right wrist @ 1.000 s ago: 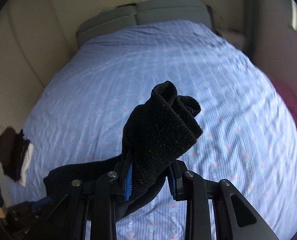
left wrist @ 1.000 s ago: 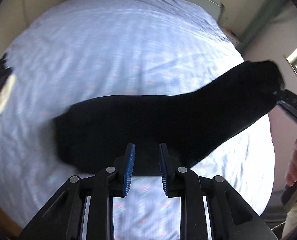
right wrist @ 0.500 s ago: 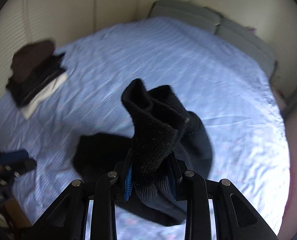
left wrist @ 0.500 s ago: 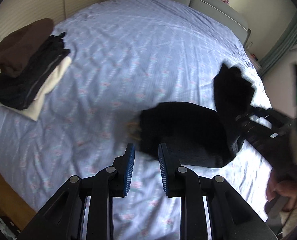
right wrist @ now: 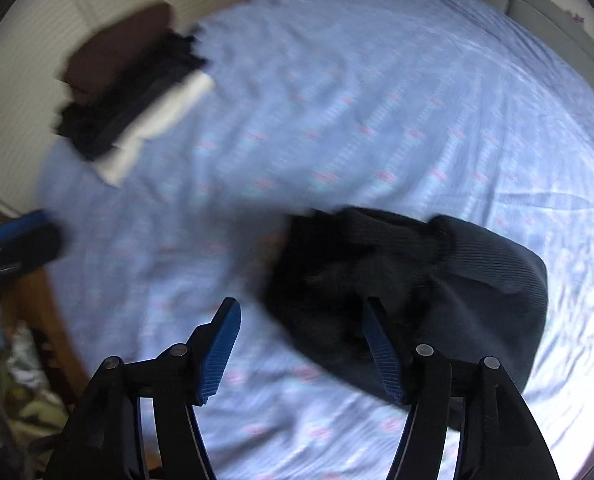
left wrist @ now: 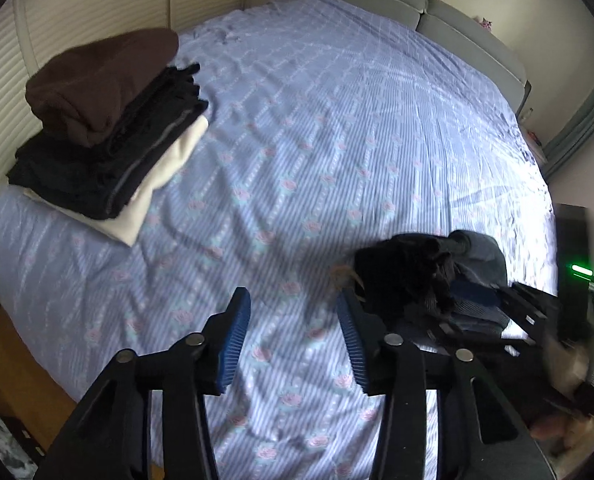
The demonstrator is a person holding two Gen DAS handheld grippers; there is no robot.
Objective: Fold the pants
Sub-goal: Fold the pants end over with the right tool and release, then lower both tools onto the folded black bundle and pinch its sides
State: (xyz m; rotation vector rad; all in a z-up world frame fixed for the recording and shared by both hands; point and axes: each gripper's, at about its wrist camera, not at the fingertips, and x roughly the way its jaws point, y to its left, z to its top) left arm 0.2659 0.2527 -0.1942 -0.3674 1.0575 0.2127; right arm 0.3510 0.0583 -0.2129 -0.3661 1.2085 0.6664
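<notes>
Both grippers stand with their blue pads well apart and nothing between them: the left gripper [left wrist: 295, 334] hangs over bare sheet, and the right gripper [right wrist: 303, 344] sits just beside the dark bundle, its right-hand pad against the cloth's near edge. The pants [right wrist: 409, 280], black with a ribbed grey-blue face showing on one side, lie in a compact lump on the bed [left wrist: 337, 120], close to its near right edge. From where I stand the folding looks mostly done, since the garment is gathered into one short heap rather than spread out; but the heap is rumpled, its top layer bunched, so I would judge some squaring or smoothing is left, and perhaps a move to the stack of folded clothes [left wrist: 105, 128] at the far left corner, which holds a brown piece over black ones over a cream one. The sheet is pale blue, striped, dotted with small pink flowers and lightly creased. A grey padded headboard [left wrist: 409, 8] runs along the far side, cream ribbed panels line the left wall, and wooden floor shows below the bed's near left edge.
</notes>
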